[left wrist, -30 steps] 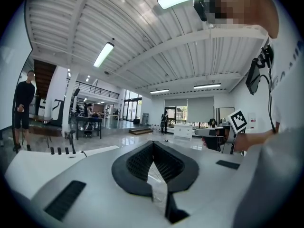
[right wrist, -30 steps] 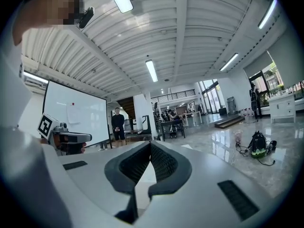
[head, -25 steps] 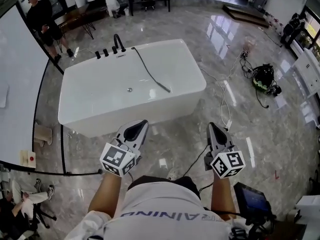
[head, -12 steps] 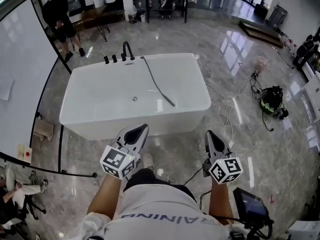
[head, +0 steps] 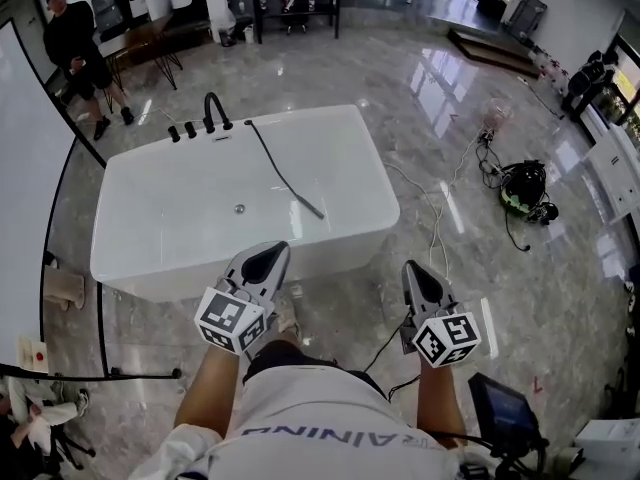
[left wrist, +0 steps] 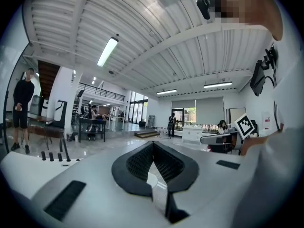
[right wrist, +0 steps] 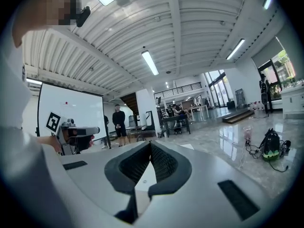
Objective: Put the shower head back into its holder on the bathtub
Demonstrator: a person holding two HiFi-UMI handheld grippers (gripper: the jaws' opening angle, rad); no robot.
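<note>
Jaws closed, empty, on left gripper (head: 273, 251) and right gripper (head: 410, 267) — shower head (head: 310, 208) lies in bathtub (head: 372, 163).

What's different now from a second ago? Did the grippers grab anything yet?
The left gripper and right gripper moved closer to the bathtub. Nothing was grabbed or let go: both stay shut and empty. The shower head still lies inside the tub.
</note>
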